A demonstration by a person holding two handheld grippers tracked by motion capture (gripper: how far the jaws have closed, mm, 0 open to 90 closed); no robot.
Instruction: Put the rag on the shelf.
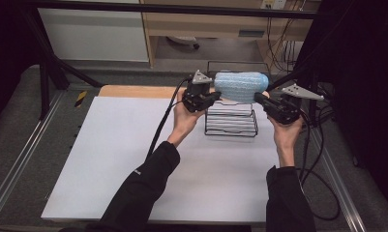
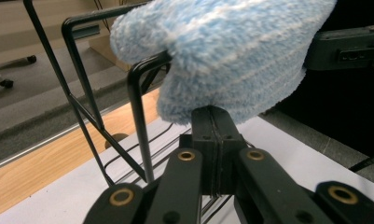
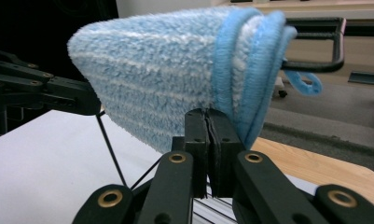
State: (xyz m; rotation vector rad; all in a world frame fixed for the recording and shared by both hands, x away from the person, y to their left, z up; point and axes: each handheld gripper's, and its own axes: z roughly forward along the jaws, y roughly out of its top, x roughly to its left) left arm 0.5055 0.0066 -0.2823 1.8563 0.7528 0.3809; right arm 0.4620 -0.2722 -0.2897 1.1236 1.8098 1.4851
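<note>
Towel [image 1: 241, 87], blue with pale stripes, hangs folded over the top of the black wire rack [image 1: 231, 123] at the far edge of the white table [image 1: 109, 159] in the high view. There the left gripper [image 1: 212, 98] meets the towel's left end and the right gripper [image 1: 257, 98] its right end, each carried by a hand in a black sleeve; the towel is stretched between them.

From the left gripper view, the two black jaws are pressed together with the towel's [image 2: 226, 56] lower edge pinched at their tips. The rack's [image 2: 138, 107] wire loops stand just left of the jaws, one loop touching the towel's underside. The other gripper's black body shows at the upper right.

From the right gripper view, the jaws are likewise closed tight on the towel's [image 3: 161, 74] bottom edge, beside its darker blue folded hem. A rack bar [image 3: 315, 42] runs behind the towel, which drapes over it.
</note>
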